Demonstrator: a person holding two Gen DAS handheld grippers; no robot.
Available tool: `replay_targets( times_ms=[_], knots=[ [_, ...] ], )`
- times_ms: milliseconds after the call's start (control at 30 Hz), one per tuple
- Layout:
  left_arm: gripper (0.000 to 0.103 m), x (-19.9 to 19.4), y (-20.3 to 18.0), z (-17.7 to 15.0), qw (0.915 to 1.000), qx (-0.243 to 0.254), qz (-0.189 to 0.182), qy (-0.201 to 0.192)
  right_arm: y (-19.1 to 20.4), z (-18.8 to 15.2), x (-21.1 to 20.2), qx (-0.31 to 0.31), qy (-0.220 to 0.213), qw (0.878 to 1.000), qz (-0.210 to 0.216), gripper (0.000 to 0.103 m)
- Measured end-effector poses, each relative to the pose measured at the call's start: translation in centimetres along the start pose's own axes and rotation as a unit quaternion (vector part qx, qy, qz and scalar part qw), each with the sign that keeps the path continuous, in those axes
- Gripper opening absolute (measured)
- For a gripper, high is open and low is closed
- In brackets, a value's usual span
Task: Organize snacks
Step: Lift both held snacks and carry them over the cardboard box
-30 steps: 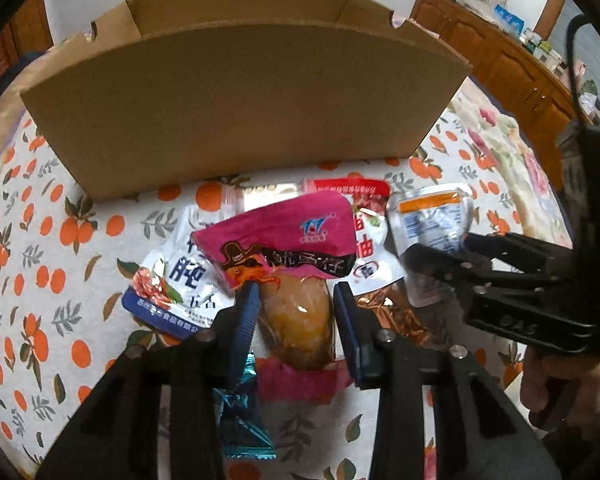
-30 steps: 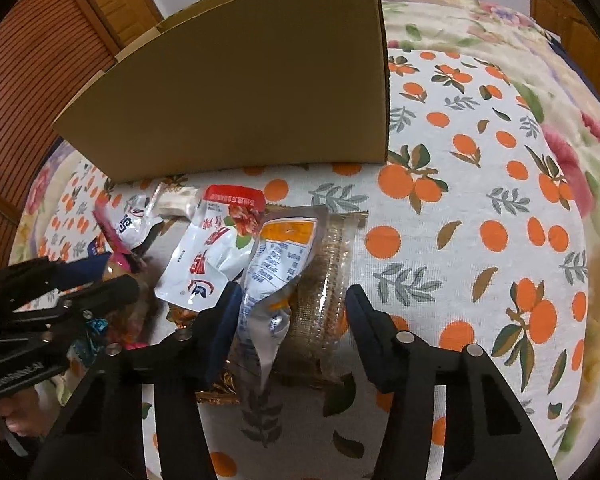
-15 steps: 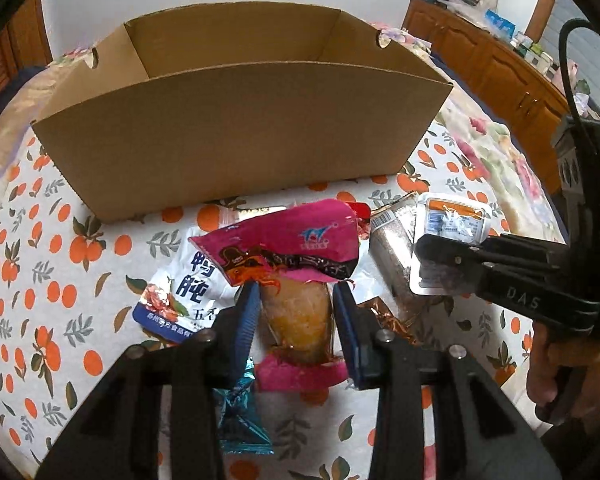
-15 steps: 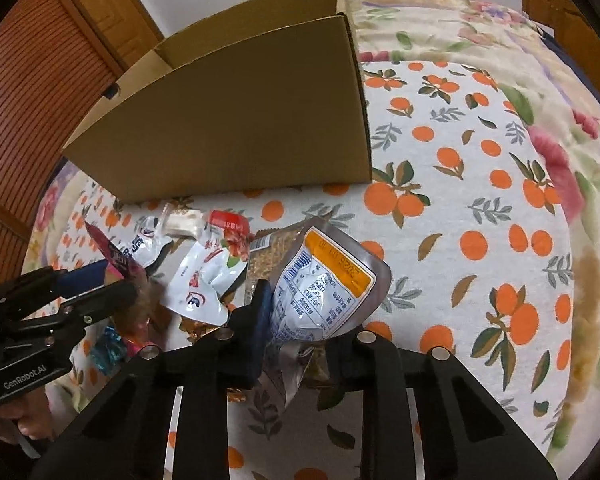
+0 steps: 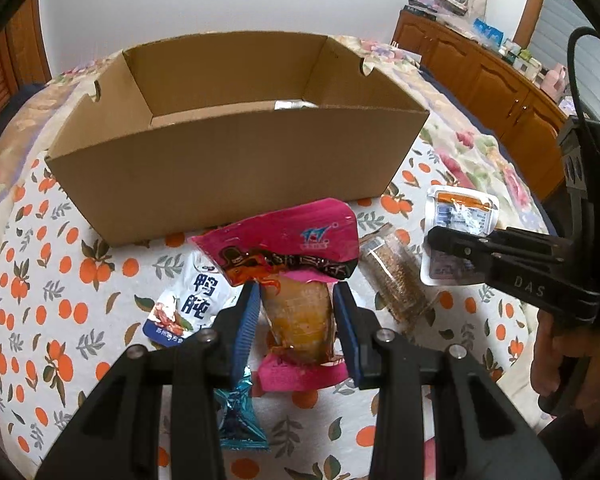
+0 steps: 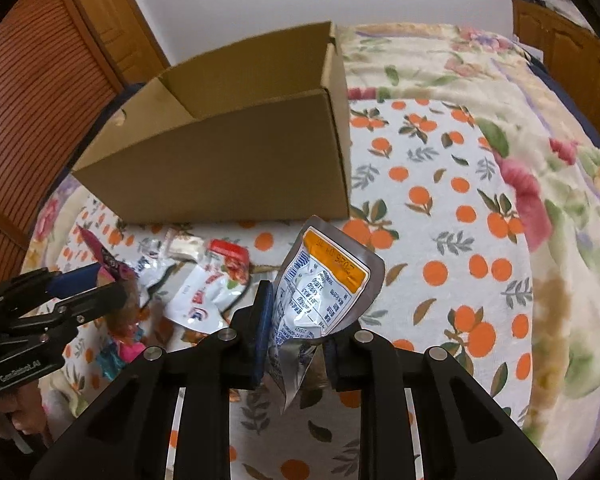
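Cardboard box (image 5: 228,168) stands behind both tools: left (image 5: 296,316) clamps pink packet (image 5: 296,312), right (image 6: 296,320) silver pouch (image 6: 320,292).

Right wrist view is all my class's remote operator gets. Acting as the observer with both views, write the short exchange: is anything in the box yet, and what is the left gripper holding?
Operator: From here the cardboard box shows only its outer wall. Anything inside?
Observer: The left wrist view looks over the rim: a bit of something silvery shows at the back right of the floor, the rest looks bare.
Operator: What is the left gripper clamping?
Observer: A pink snack pack with an orange-brown piece showing through its clear window.
Operator: Anything under that gripper?
Observer: A teal foil wrapper lies on the cloth below its left finger.
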State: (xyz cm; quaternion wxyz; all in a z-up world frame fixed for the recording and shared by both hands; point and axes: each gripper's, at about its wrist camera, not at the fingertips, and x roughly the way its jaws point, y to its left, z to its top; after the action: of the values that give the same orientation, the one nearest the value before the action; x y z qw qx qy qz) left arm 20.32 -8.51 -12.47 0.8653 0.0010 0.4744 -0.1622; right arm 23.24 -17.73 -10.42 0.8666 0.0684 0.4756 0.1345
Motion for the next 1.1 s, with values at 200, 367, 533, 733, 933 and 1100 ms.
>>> replay_targets(
  times_ms=[200,367,533,733,933,1100],
  knots=[
    [0.036,-1.5,-0.1,0.6,0.9998,0.003,0.0,-0.019,1.0,0.4,-0.8,-0.014,-0.013,1.0,0.007,0.021],
    [0.036,-2.8,-0.1,1.0,0.9995,0.007,0.003,-0.03,1.3,0.6,-1.2,-0.019,-0.02,1.0,0.008,0.021],
    [0.036,-4.4,-0.3,1.6,0.9984,0.02,0.013,-0.052,1.7,0.7,-2.1,-0.026,-0.031,0.999,0.01,0.021],
    [0.036,-5.9,-0.3,2.2,0.9972,0.027,0.016,-0.068,2.2,0.9,-3.0,-0.034,-0.043,0.998,0.013,0.021],
    [0.036,-7.4,-0.3,2.8,0.9956,0.035,0.017,-0.085,2.9,0.9,-4.1,-0.045,-0.052,0.998,0.008,0.021],
    [0.036,-9.1,-0.1,3.3,0.9943,0.035,0.007,-0.101,3.9,0.8,-5.8,-0.055,-0.062,0.997,0.0,0.021]
  ],
)
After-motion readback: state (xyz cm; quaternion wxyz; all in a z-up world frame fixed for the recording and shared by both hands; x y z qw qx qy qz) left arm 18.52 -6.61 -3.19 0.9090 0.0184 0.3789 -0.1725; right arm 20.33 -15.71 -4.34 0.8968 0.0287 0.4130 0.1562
